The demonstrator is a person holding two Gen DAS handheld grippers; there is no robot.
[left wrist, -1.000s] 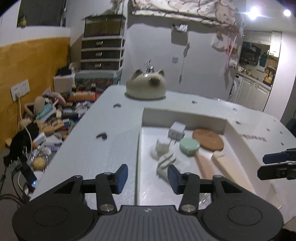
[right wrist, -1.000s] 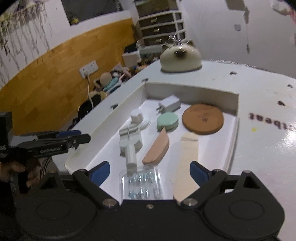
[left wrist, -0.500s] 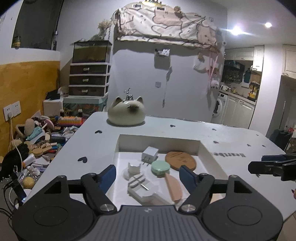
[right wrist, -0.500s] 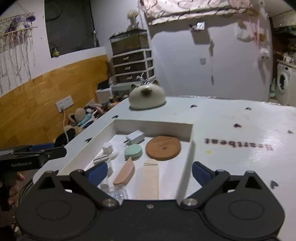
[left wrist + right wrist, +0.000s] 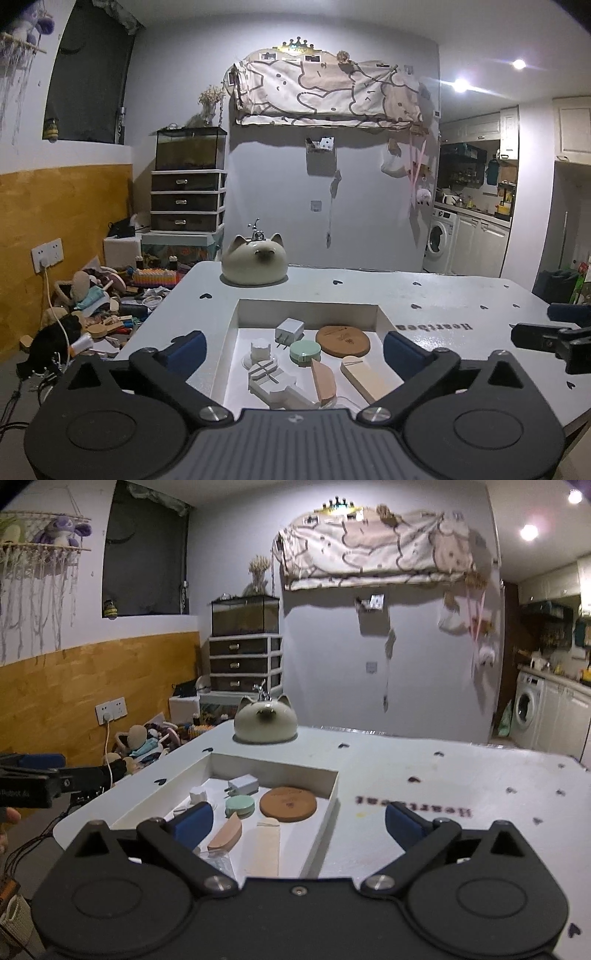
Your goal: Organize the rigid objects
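A white tray (image 5: 306, 312) is sunk into the white table. In it lie a white charger plug (image 5: 290, 328), a green round case (image 5: 305, 352), a brown round coaster (image 5: 342, 340), a pink curved piece (image 5: 323, 380), a beige wooden block (image 5: 364, 376) and a white stand (image 5: 271, 380). My left gripper (image 5: 295, 350) hovers short of the tray's near end, its jaws opening wide with nothing held. My right gripper (image 5: 299, 825) hangs open and empty over the tray's right rim (image 5: 332, 801); the coaster (image 5: 288, 804) and block (image 5: 263, 849) show below it.
A cream cat-shaped pot (image 5: 255, 264) stands on the table beyond the tray. Toys and cables clutter the floor (image 5: 92, 306) to the left, below a drawer unit (image 5: 188, 199). A washing machine (image 5: 437, 243) stands at the far right. The table's near edge is close under both grippers.
Both grippers have drawn back from the tray and risen, tilting up toward the room. The left jaws went from narrow to wide open. The tray's objects have not moved.
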